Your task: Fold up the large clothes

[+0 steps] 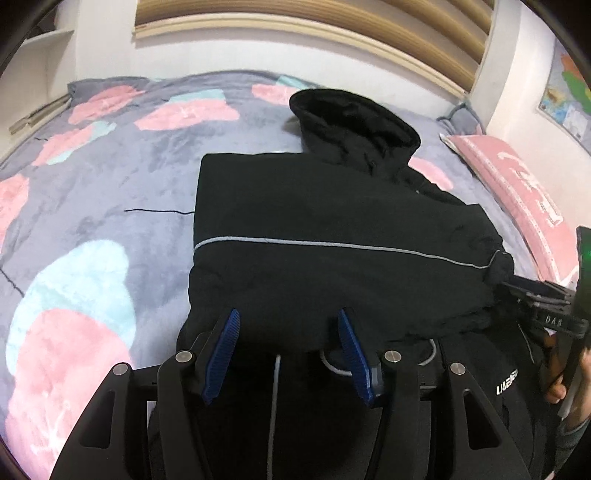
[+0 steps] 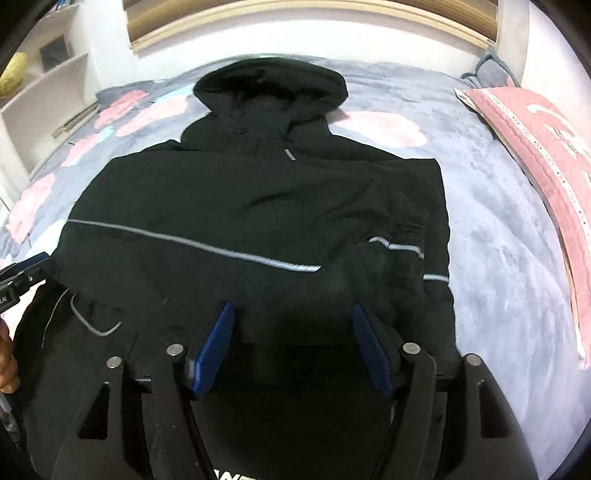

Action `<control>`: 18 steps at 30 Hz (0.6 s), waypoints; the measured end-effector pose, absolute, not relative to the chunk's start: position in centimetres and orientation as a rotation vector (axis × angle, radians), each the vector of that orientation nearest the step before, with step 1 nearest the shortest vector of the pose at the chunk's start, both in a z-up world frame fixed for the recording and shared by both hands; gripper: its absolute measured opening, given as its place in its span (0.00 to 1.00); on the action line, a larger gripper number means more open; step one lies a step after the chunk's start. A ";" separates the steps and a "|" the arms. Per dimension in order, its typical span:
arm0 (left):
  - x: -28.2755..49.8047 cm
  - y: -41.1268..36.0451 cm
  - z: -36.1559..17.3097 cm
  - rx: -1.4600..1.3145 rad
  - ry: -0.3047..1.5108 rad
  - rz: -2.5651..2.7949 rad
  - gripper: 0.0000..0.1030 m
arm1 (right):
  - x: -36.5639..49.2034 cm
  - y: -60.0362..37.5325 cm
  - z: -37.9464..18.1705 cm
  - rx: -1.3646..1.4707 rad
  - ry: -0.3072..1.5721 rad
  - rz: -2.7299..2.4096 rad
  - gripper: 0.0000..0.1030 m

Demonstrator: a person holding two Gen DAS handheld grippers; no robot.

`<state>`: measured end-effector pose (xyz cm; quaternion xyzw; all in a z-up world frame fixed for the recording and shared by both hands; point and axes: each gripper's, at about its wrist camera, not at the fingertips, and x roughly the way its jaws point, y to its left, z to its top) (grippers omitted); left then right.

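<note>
A: Two grippers, one garment. Far left in the left wrist view, plush grey blanket with pink and mint patches (image 1: pixel 110 177) covers the bed, thin black thread lying on it.

B: Task item?

A: Black hooded jacket with a grey reflective stripe (image 1: pixel 314 221), flat on the blanket, centre of the bed, hood (image 1: pixel 351 122) at the far end. Sleeves folded in over the body, upper part lying over the lower part, which has white lettering at near right.

B: Left gripper?

A: Black left gripper with blue ribbed pads (image 1: pixel 288 332), fingers apart, near edge of the folded layer between them. Pads don't press the cloth; holding nothing that I can see.

B: Right one?

A: Right gripper with the same blue pads (image 2: pixel 291 325), fingers spread wide, over the jacket's near part, right pad just beside the bunched sleeve cuff (image 2: pixel 388 266). Not clamped. From the left camera it shows at the far right edge against the jacket's corner; grip there, cannot tell.

B: Further right?

A: Pink quilted pillow with white markings (image 2: pixel 535 147) along the right side of the bed, apart from the jacket. Wooden slatted headboard (image 2: pixel 295 14) at the far end.
</note>
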<state>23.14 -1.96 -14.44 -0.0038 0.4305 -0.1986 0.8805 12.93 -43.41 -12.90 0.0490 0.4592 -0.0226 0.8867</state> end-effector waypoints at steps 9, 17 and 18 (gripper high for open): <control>23.5 -1.6 -18.3 -0.022 0.848 -0.419 0.56 | 13.5 -43.0 -17.1 0.050 0.913 -0.071 1.00; 22.9 -1.4 -18.4 -0.027 0.825 -0.422 0.56 | 12.5 -43.6 -17.7 0.073 0.862 -0.043 1.00; 22.7 -1.2 -18.4 -0.027 0.823 -0.423 0.56 | 12.6 -43.5 -17.7 0.072 0.862 -0.043 1.00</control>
